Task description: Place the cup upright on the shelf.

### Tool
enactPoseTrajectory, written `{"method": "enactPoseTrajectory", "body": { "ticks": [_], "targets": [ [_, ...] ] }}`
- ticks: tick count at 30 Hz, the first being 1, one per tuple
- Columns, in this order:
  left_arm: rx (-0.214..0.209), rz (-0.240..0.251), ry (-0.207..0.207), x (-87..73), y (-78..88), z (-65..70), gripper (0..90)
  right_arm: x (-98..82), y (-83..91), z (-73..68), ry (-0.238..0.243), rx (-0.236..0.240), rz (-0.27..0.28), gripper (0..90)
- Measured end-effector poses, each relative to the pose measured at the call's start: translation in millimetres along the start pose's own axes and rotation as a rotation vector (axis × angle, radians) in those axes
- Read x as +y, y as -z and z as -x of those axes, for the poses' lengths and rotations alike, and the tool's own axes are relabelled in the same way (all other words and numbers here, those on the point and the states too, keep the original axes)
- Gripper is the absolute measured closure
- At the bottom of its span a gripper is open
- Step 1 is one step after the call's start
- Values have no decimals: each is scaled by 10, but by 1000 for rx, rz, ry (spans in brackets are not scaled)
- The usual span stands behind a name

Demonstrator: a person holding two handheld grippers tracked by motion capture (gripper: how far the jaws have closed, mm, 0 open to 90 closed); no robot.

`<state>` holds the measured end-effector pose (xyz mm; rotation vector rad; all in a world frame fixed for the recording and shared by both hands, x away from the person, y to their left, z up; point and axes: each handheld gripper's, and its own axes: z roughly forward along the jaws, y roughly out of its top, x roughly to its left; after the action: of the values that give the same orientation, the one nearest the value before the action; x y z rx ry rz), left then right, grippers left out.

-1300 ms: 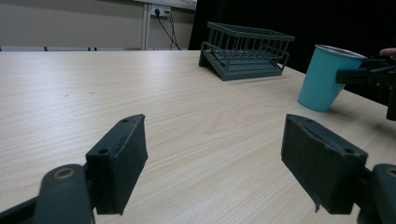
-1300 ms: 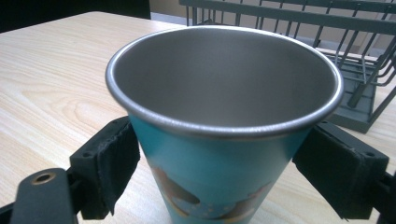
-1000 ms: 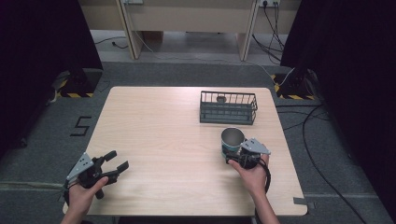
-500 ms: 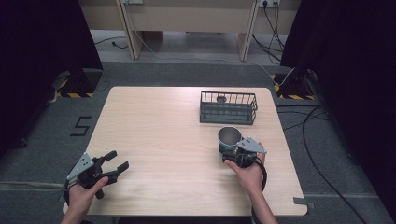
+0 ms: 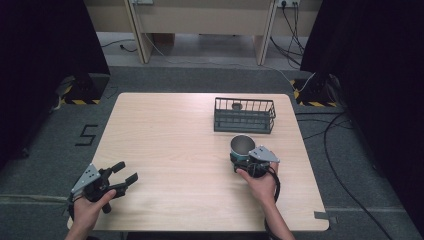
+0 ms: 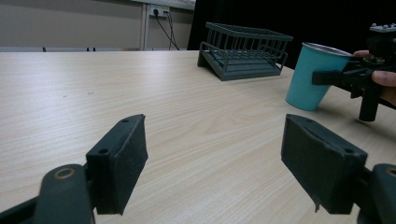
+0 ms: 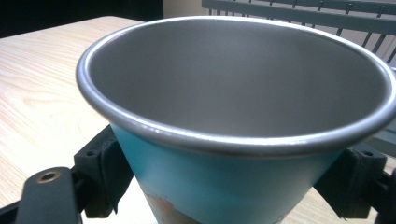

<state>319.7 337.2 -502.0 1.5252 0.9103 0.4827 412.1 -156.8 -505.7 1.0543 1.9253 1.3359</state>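
Two black jaws of the right gripper (image 5: pixel 243 163) press against opposite sides of a teal cup (image 5: pixel 242 148), one pad on each flank below the steel rim, so the cup sits clamped between them. In the right gripper view the cup (image 7: pixel 243 126) rises right in front of the camera, its grey metal inside open to view and its mouth tipped a little toward the lens. From the left gripper view it looks tilted, its base close to the table (image 5: pixel 165 130) or just touching it; I cannot tell which. The person's right hand (image 5: pixel 260 182) holds the tool from the near side. Just beyond the cup, toward the far edge, stands a dark wire basket (image 5: pixel 244 115), near it but apart. Well away at the near left corner, the left gripper (image 5: pixel 122 178) rests in the left hand (image 5: pixel 90 207) with its jaws spread wide and nothing between them.
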Motion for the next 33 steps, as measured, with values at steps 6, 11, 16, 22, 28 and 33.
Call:
{"method": "enactPoseTrajectory", "body": {
  "ticks": [6, 11, 16, 22, 28, 33],
  "targets": [
    [-3, -2, -2, 1, -2, 3, 219, -2, 21, -7, -25, 17, 19, 174],
    [-2, -2, -1, 1, 0, 3, 219, 27, 45, -7, -29, 20, 27, 175],
    [-2, -2, -2, 0, 0, 3, 219, 61, 72, -1, -30, 15, 40, 175],
    [-1, -2, -1, -1, -2, 2, 219, 116, 112, 28, -30, 6, 56, 175],
    [-2, -2, -1, -1, -3, 3, 219, 142, 124, 30, -28, -4, 65, 175],
    [-2, -1, 0, 0, 0, 2, 220, 191, 143, 63, -34, -14, 79, 176]
  ]
}}
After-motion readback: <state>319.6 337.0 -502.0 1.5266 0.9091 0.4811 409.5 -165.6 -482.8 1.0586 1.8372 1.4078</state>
